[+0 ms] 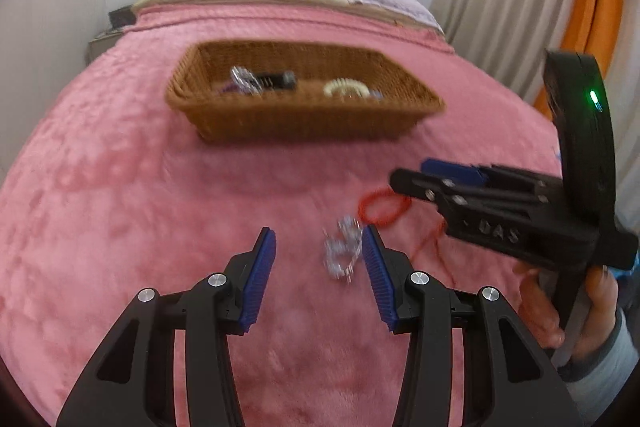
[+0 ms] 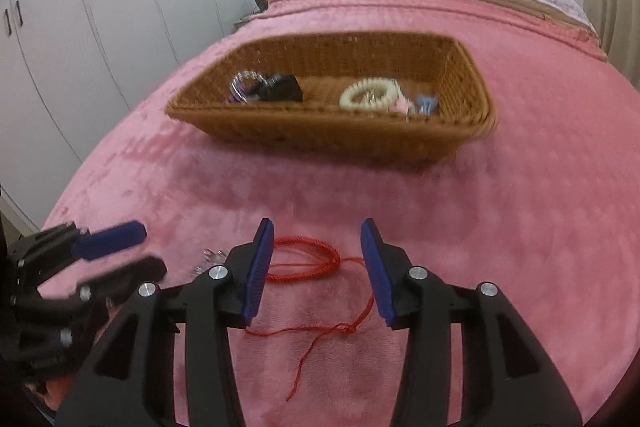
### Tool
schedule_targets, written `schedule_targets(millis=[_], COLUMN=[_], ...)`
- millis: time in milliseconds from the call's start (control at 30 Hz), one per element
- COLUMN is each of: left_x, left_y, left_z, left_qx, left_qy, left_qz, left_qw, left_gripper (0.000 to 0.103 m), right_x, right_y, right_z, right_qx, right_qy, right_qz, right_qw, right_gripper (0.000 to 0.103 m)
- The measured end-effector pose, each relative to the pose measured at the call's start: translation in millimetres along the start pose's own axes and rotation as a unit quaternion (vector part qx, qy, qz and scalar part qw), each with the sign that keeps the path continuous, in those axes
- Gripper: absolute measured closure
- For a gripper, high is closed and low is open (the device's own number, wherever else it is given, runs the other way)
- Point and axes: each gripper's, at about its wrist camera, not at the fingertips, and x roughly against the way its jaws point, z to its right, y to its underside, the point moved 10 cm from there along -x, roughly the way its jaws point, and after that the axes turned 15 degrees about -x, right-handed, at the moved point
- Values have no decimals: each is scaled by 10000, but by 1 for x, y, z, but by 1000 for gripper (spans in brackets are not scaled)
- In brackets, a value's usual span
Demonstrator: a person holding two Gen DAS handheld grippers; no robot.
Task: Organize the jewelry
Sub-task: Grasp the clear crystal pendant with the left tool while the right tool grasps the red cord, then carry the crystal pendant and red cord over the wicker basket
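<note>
Two grippers hang low over a pink blanket (image 2: 520, 227), each with its blue pads spread apart and holding nothing; the left gripper (image 1: 319, 259) has a blurred silver piece (image 1: 342, 255) just inside its right pad; the right gripper (image 2: 317, 257) has a red cord (image 2: 308, 263) coiled between its fingers, the loose tail trailing toward the camera; farther up the bed, a wicker basket (image 2: 320, 135) holds a cream bracelet (image 2: 370, 95), a silver item and a black one.
</note>
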Motion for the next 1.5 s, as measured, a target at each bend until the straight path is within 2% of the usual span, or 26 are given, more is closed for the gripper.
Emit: schedule_targets(millis=[167, 233, 300, 433, 500, 533, 600, 667, 800, 1100, 1500], left_x=[-11, -17, -22, -27, -29, -28, -26, -25, -21, 2, 35], left_y=[7, 11, 13, 13, 14, 14, 14, 14, 13, 0, -24], left_z=[11, 15, 19, 21, 21, 21, 20, 19, 15, 5, -6], left_qx=[-233, -288, -304, -366, -420, -433, -389, -307, -166, 92, 306], left_qy=[45, 56, 83, -8, -118, -168, -129, -50, 4, 58, 208], left_qz=[-233, -365, -473, -536, -570, -569, -527, -477, -357, 240, 912], left_qw=[9994, 9989, 9984, 9979, 9974, 9973, 9978, 9984, 9992, 9997, 9951], left_gripper=[59, 59, 59, 59, 64, 70, 80, 95, 94, 95, 95], right_x=[-8, -12, -16, -19, -20, -20, -21, -22, -19, 1, 45], right_y=[5, 8, 9, 11, 12, 12, 14, 14, 15, 6, -10], right_z=[6, 9, 10, 8, 7, 7, 6, 5, 4, 3, -15], right_qx=[-108, -141, -165, -92, -15, 14, 26, 2, -25, -111, -37], right_qy=[32, 108, 107, 177, 244, 264, 248, 202, 135, -76, -492], right_qz=[-96, -159, -238, -276, -276, -272, -300, -317, -313, -113, 355], right_qw=[9999, 9997, 9995, 9994, 9993, 9993, 9992, 9993, 9994, 9998, 9981], right_gripper=[62, 68, 68, 68, 68, 73, 81, 90, 97, 98, 98])
